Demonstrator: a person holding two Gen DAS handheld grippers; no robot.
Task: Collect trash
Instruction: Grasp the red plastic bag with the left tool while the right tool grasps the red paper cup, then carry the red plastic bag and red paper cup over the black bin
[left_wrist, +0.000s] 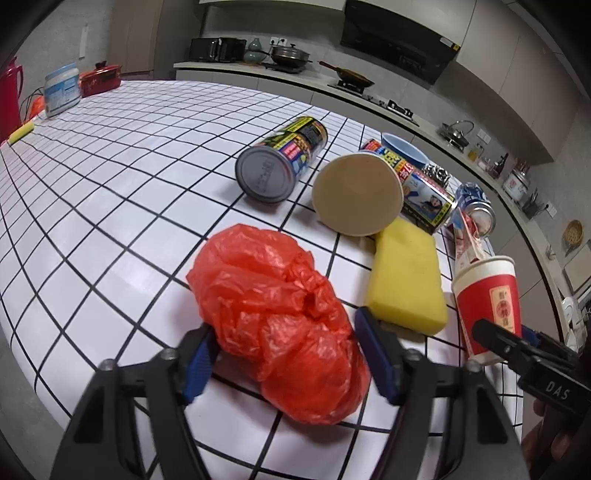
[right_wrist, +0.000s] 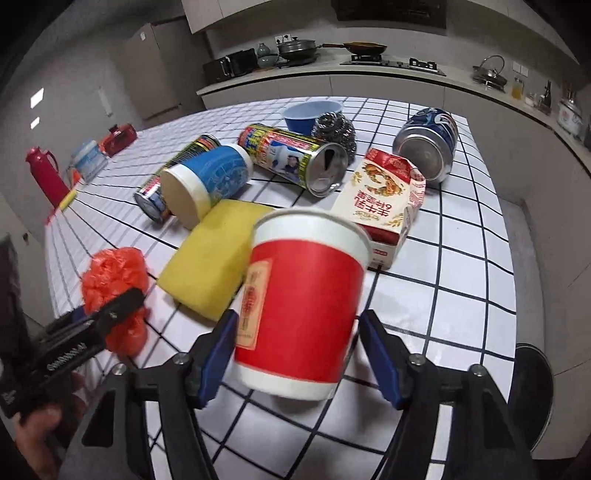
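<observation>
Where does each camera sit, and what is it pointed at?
Left wrist: rides the left tool, looking along its fingers at a red plastic bag; the right tool shows at its right.
Right wrist: rides the right tool, facing a red paper cup; the left tool shows at its left.
Shared: bag, cup, yellow sponge, cans.
</observation>
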